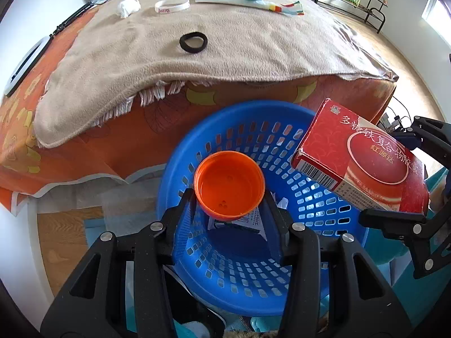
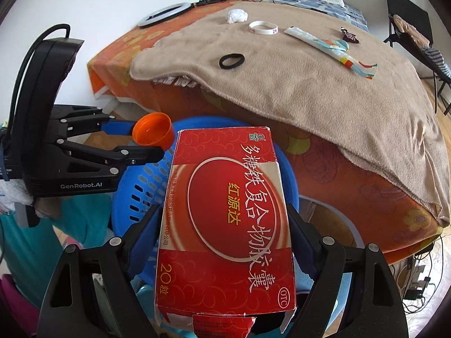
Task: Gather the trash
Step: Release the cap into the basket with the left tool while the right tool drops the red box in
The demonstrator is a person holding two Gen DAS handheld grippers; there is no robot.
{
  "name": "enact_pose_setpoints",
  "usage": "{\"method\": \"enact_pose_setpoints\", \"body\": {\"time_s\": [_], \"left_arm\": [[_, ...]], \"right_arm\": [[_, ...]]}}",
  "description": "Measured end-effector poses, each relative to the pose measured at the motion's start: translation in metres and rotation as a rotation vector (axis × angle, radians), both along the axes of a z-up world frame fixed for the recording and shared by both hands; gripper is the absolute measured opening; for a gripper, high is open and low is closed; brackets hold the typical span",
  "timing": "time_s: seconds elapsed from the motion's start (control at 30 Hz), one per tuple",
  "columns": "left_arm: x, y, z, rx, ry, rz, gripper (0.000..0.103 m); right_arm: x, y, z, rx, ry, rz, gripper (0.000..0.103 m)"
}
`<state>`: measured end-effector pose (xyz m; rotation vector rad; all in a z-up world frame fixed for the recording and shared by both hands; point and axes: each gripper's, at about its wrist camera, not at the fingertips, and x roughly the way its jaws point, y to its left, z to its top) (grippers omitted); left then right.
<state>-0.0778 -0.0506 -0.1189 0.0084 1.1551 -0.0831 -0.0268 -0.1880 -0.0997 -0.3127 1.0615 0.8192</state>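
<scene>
The left gripper [image 1: 229,194] clamps an orange cap [image 1: 229,187] between its jaws, open side facing the camera, above a blue perforated basket [image 1: 282,256] with some paper in its bottom. At three o'clock, the right gripper [image 1: 394,169] holds a red box [image 1: 366,163] over the basket's rim. Toward twelve, a beige blanket [image 1: 253,56] carries a black hair tie [image 1: 193,42], a white wristband [image 1: 172,5], a crumpled tissue [image 1: 128,7] and a torn wrapper [image 1: 248,1].

Hidden under the held things

Below the left fingers, the orange cap [image 1: 229,183] covers most of a printed paper in the blue basket [image 1: 282,287]; between the right fingers, the red box [image 2: 225,219] hides the basket's inside.
</scene>
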Motion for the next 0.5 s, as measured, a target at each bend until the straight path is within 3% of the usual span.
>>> {"method": "enact_pose_setpoints", "body": {"time_s": [0.4, 0.5], "left_arm": [[0.002, -0.008, -0.047, 0.024, 0.152, -0.028, 0.047], [0.002, -0.01, -0.049, 0.026, 0.157, -0.034, 0.047]], "right_arm": [[-0.01, 0.01, -0.039, -0.107, 0.063, 0.047, 0.083], [-0.007, 0.012, -0.048, -0.126, 0.085, 0.051, 0.083]]}}
